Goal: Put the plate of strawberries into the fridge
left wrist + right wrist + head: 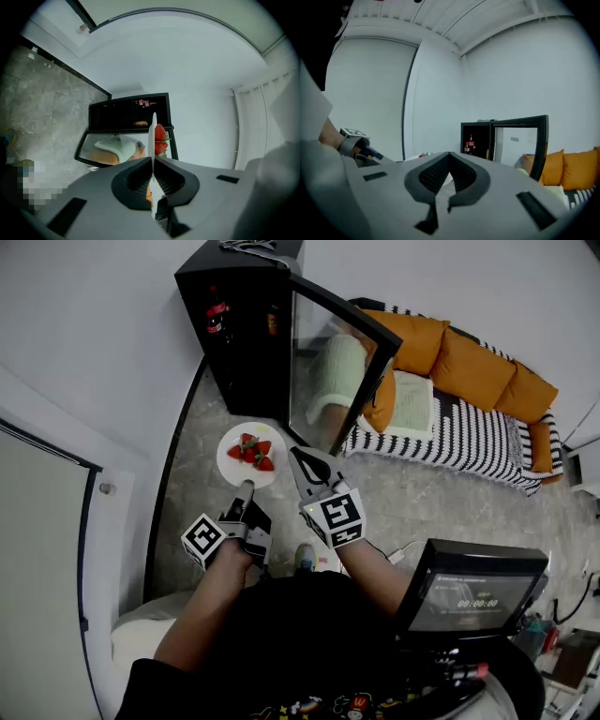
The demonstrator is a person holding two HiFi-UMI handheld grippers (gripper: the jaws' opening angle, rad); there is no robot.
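Observation:
A white plate [230,457] carrying a few red strawberries [251,452] hangs above the floor in front of the black fridge [242,329]. My left gripper [247,487] is shut on the plate's near rim. In the left gripper view the plate [152,136] stands edge-on between the jaws, with the strawberries [160,138] on its right face. The fridge's glass door [330,367] is swung open. My right gripper [297,457] hovers just right of the plate, shut and empty. From the right gripper view [449,155] the fridge [477,139] lies ahead with bottles [470,143] inside.
A sofa [469,409] with orange cushions and a striped cover stands right of the fridge door. A dark screen device [473,589] sits at lower right. A white wall [84,352] and a dark-framed panel [47,559] run along the left.

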